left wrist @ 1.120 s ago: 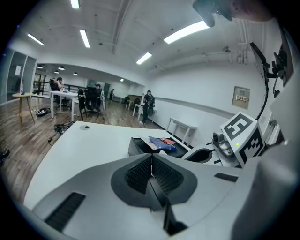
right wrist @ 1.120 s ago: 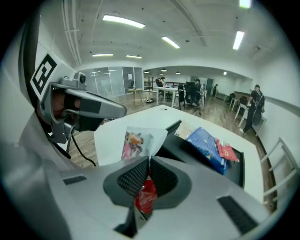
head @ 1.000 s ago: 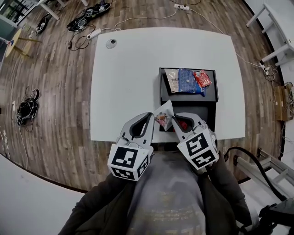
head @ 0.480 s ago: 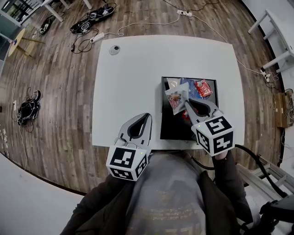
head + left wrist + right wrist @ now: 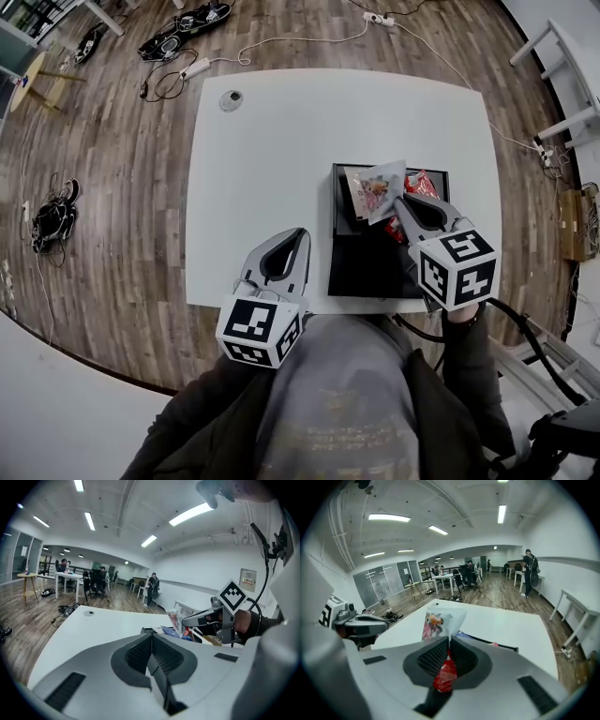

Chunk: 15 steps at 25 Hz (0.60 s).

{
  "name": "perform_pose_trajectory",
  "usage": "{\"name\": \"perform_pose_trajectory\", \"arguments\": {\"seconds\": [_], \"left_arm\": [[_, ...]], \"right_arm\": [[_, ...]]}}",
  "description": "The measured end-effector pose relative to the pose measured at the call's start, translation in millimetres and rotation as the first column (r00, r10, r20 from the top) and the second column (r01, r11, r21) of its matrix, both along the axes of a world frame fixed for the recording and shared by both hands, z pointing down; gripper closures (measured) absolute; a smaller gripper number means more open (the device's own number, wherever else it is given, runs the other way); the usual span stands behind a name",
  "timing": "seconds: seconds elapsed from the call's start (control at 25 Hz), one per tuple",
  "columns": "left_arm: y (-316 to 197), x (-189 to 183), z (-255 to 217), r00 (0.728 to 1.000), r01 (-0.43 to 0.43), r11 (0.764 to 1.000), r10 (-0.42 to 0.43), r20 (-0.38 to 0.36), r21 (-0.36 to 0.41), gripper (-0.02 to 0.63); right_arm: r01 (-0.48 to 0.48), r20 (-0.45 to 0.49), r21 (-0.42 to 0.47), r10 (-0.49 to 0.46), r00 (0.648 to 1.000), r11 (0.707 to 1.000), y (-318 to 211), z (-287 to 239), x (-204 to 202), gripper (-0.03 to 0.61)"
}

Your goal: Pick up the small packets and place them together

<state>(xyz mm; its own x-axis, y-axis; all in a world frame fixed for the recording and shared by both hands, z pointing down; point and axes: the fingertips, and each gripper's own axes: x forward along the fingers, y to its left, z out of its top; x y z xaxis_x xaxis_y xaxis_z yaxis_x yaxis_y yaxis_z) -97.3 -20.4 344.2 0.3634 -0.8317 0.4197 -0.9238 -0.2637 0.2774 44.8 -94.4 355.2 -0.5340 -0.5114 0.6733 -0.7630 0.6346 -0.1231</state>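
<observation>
My right gripper [image 5: 398,202] is shut on a white packet with pink print [image 5: 379,185], held upright over the far end of the black tray [image 5: 368,267]. In the right gripper view the packet [image 5: 439,622] sticks up from the pads, and red foil [image 5: 446,676] shows in the hollow behind them. A beige packet [image 5: 352,179] and a red packet [image 5: 424,183] lie in the tray's far end, and a blue packet [image 5: 171,631] lies there too. My left gripper [image 5: 299,234] is shut and holds nothing, hovering over the table's near edge left of the tray.
The tray sits on a white table [image 5: 262,141] with a small round object [image 5: 231,99] at its far left. Cables and power strips [image 5: 192,70] lie on the wood floor. Another white table [image 5: 562,52] stands at right. People stand far off.
My right gripper has carried the packet from the tray's near end away from me to the far end, over the other packets. The left gripper has stayed put.
</observation>
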Motion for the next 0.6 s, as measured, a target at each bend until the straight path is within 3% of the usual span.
{"name": "perform_pose_trajectory", "arguments": {"seconds": [0.6], "left_arm": [[2,4,7,1.000,-0.014,1.000,0.014,-0.021,-0.011,0.607]], "right_arm": [[-0.068,-0.005,-0.027,0.068,0.998,0.997,-11,-5,21,0.552]]}}
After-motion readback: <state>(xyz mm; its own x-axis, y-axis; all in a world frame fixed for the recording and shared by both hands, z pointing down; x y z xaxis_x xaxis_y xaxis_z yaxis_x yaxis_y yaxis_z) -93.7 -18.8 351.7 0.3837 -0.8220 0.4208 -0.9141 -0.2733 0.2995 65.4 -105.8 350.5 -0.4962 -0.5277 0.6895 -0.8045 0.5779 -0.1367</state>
